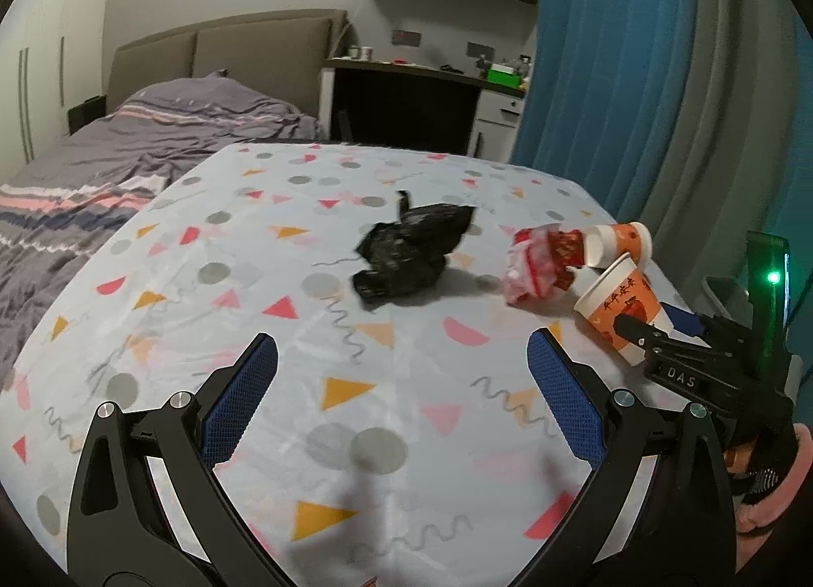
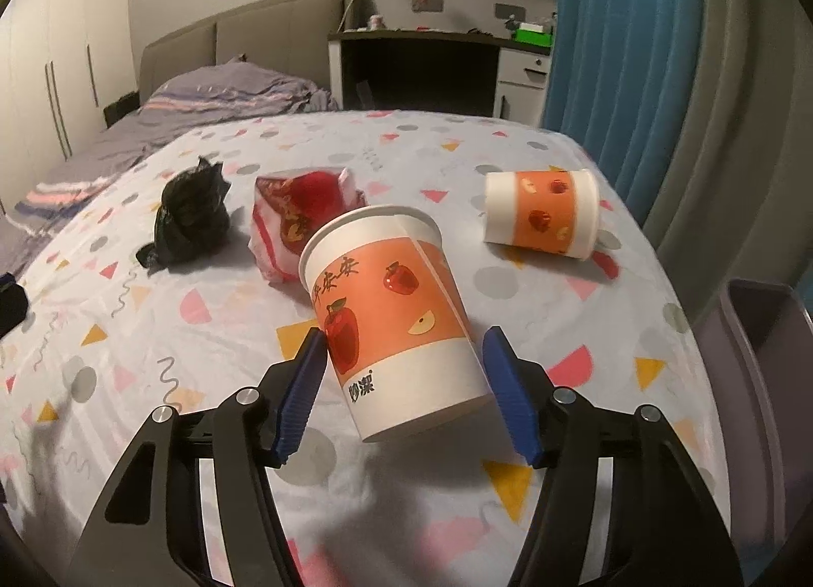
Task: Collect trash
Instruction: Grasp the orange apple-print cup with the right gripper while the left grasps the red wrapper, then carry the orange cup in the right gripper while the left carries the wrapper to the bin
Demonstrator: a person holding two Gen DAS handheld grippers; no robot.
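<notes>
An orange-and-white paper cup (image 2: 401, 322) lies tilted on the patterned sheet (image 2: 203, 333), its base toward me. My right gripper (image 2: 406, 338) straddles it: the left pad touches the cup wall, the right pad stands a sliver off it. A second paper cup (image 2: 541, 213) lies on its side farther right. A crumpled red-and-white wrapper (image 2: 294, 216) and a crumpled black plastic bag (image 2: 190, 218) lie behind. In the left wrist view my left gripper (image 1: 401, 338) hovers open and empty over the sheet, short of the black bag (image 1: 411, 251); the right gripper (image 1: 640, 333) reaches the near cup (image 1: 617, 302).
A grey bin (image 2: 757, 333) stands beside the table's right edge. Blue curtain (image 2: 635, 53) hangs at right. A bed with grey covers (image 1: 101, 165) lies to the left, and a desk (image 1: 406, 99) stands behind. A sleeve (image 1: 772, 500) shows under the right gripper.
</notes>
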